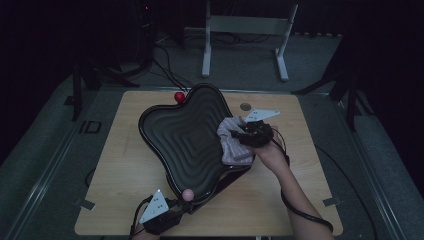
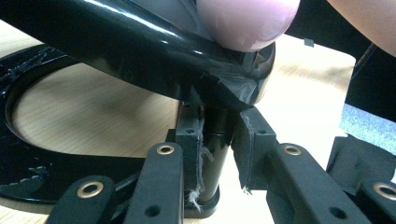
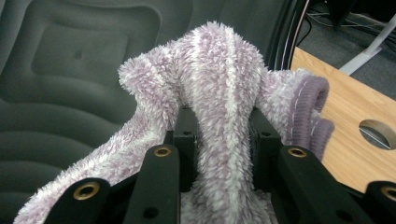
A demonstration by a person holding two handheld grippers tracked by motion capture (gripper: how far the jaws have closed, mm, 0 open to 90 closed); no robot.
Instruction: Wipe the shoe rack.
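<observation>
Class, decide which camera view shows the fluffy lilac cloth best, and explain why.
The right gripper view: the cloth shows its pile and stitched hem, clamped between the right gripper. The high view shows it small on the black tray.

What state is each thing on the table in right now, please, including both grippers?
Black tray: tilted, raised on its stand.
Stand post: upright, clamped between the left gripper's pads.
Left gripper: shut on the post.
Lilac cloth: bunched, pressed against the tray's ribbed face.
Right gripper: shut on the cloth.
Pink ball: at the tray's near rim.
</observation>
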